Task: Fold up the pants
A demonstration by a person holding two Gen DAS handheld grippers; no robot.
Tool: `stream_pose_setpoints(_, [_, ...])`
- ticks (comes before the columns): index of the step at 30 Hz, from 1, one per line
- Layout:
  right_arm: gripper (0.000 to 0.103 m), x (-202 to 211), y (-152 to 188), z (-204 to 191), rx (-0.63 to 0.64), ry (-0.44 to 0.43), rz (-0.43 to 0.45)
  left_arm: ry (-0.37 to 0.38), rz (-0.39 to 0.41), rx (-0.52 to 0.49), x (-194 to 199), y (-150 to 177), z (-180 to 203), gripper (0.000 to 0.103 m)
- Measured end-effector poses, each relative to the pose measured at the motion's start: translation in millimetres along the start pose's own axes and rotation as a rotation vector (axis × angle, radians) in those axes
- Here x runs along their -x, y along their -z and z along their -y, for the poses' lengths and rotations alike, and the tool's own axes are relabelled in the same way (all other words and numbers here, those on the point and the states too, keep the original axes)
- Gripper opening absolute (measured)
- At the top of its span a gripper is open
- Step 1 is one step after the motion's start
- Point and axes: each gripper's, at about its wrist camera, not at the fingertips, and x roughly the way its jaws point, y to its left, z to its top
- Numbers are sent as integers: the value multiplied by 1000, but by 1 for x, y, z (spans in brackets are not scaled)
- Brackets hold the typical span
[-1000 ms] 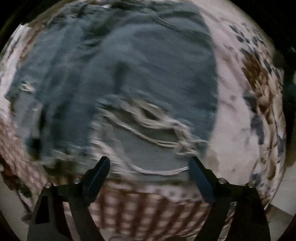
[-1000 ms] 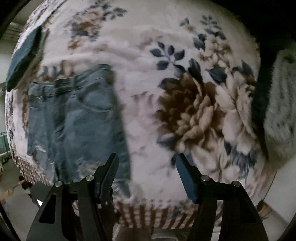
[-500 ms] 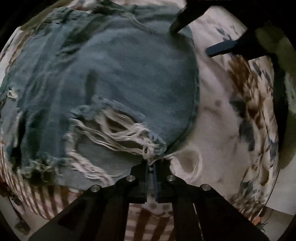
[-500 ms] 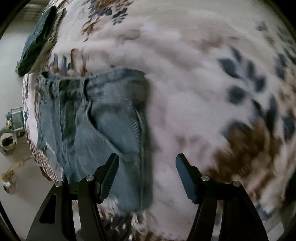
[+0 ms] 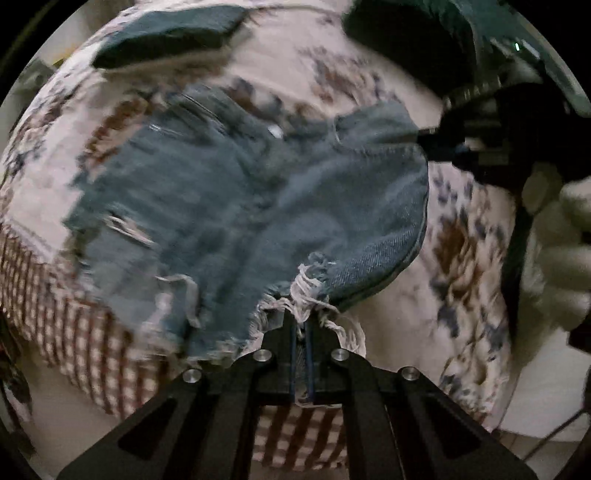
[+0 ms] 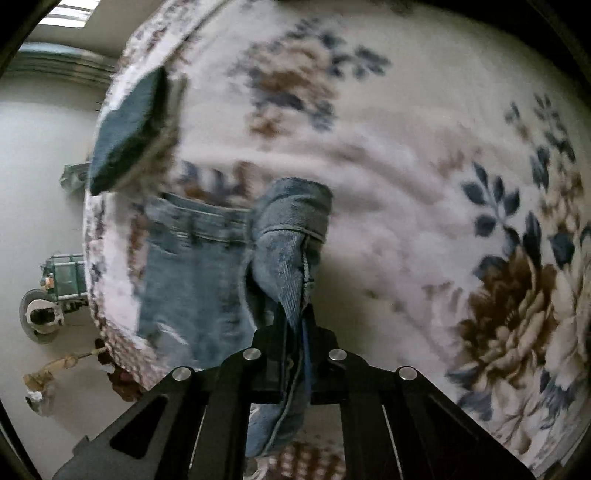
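Blue denim shorts (image 5: 258, 206) with frayed, ripped hems lie on a floral blanket (image 5: 369, 96). My left gripper (image 5: 302, 325) is shut on the frayed hem at the shorts' near right corner. In the right wrist view my right gripper (image 6: 295, 325) is shut on the waistband corner of the shorts (image 6: 291, 254) and holds it lifted off the blanket (image 6: 424, 166). The right gripper also shows in the left wrist view (image 5: 439, 138) at the shorts' far right corner. The right side of the shorts is raised between both grippers.
A folded dark denim garment (image 5: 166, 33) lies at the blanket's far edge; it also shows in the right wrist view (image 6: 129, 129). A checked cloth (image 5: 74, 325) hangs over the near edge. Floor clutter (image 6: 48, 295) lies beyond the left edge.
My right gripper has closed on the waistband corner and lifted it. My left gripper, shut on the frayed hem half a second ago, has raised it; the shorts' right side is off the blanket.
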Motion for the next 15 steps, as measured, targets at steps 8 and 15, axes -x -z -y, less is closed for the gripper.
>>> stream_pose_setpoints(8, [7,-30,-22,-153,132,-7,-4,-24,79,185,-9,-11,-73,2])
stream_pose_setpoints(15, [6,-138,-42,-270,298,116,-101,-43,40,319,-48,-35,-173,2])
